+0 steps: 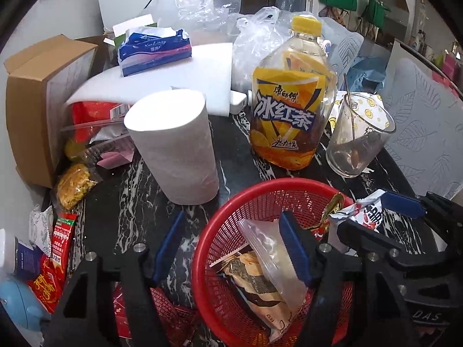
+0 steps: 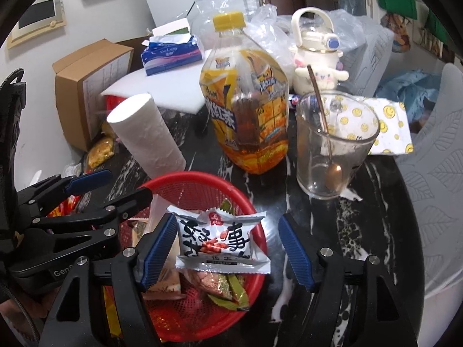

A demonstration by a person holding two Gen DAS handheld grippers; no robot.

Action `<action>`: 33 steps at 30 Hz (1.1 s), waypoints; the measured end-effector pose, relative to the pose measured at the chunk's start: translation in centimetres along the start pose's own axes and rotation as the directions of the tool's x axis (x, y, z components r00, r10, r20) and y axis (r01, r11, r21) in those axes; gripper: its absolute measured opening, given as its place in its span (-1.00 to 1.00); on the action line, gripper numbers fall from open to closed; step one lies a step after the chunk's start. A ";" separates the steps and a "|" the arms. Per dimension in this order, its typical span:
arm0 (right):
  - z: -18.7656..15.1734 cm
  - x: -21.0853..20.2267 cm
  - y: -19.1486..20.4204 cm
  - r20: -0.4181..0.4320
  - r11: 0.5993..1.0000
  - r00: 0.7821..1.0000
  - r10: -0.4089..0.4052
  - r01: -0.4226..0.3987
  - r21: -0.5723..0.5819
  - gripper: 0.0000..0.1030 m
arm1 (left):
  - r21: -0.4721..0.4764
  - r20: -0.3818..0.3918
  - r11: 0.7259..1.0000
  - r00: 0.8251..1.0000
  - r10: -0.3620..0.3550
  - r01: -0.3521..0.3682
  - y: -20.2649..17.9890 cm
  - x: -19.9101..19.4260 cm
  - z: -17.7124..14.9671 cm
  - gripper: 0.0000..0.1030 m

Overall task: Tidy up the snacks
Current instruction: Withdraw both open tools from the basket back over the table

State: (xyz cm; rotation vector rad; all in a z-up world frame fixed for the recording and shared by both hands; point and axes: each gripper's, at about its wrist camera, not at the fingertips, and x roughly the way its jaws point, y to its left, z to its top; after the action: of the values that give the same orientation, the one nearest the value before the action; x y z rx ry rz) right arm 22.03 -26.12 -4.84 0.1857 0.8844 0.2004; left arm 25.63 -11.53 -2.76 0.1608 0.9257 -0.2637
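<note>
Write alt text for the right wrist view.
The open right gripper hovers over a red basket of snacks, a white peanut packet loose between its fingers. Behind stand an iced tea bottle, a glass with a spoon and a paper roll.

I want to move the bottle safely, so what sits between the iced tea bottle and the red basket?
Nothing: in the right wrist view only bare black marbled tabletop separates the iced tea bottle from the red basket.

Both handheld grippers tilted downward, jaws apart

The left gripper [image 1: 231, 248] and the right gripper [image 2: 228, 248] sit side by side, blue-padded jaws parted, pads pressing on nothing.
</note>
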 end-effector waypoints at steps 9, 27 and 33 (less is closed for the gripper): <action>-0.1 -0.2 1.3 0.016 0.998 0.998 0.056 -0.056 -0.023 0.42 | -0.027 0.010 0.999 1.000 0.028 -0.028 1.2 -1.4 -0.8 0.28; -0.5 -5.8 6.2 0.121 0.990 0.989 0.082 -0.067 -0.127 0.42 | -0.098 0.132 0.993 0.988 0.086 -0.073 2.9 -9.7 -3.5 0.28; -0.9 -8.4 7.2 0.168 0.988 0.982 0.085 -0.061 -0.145 0.42 | -0.095 0.189 0.991 0.975 0.115 -0.098 2.6 -12.9 -3.9 0.28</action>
State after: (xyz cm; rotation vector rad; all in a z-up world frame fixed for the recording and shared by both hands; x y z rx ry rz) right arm 15.45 -21.17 2.59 0.1037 0.6875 0.3094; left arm 16.04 -6.03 5.42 0.1036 0.7300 -0.1370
